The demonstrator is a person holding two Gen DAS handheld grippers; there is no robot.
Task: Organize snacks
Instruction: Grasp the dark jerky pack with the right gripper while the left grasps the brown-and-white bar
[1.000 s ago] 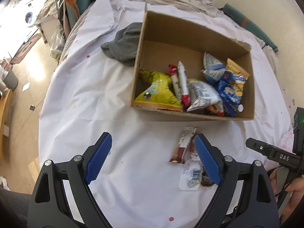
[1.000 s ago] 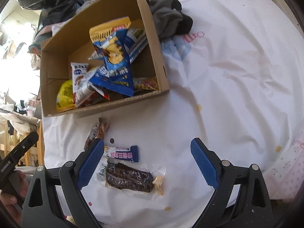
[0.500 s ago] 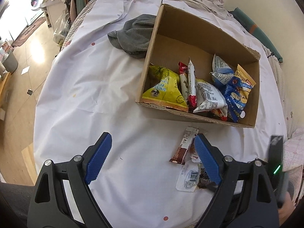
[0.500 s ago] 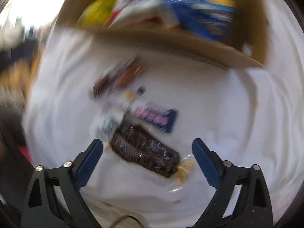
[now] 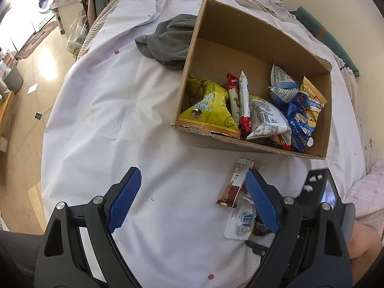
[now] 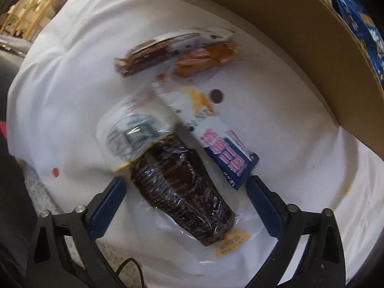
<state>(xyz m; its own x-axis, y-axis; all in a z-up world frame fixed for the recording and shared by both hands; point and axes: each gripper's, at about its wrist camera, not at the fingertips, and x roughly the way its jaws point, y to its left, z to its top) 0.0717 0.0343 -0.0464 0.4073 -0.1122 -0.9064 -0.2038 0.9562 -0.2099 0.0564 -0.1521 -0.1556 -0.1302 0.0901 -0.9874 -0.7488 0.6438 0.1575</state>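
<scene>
Dark cake [image 6: 182, 189] in clear film, lower centre of the right wrist view, lying on the bed sheet [image 6: 72, 76]. Judged light, soft, crushable; film slippery. Best gripped across its middle, gently. Right gripper [image 6: 186, 193] wide open, straddling it, pads clear. Left gripper [image 5: 193, 195] open, empty. Box [image 5: 240, 36] upper right.

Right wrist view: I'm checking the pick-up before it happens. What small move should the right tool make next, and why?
Probably lower the right tool a little and close on the dark snack in clear wrap. Its jaws stand open on either side of that packet, not yet pressing it, and it lies loose on the white sheet outside the cardboard box, where the other snacks already sit.
</scene>
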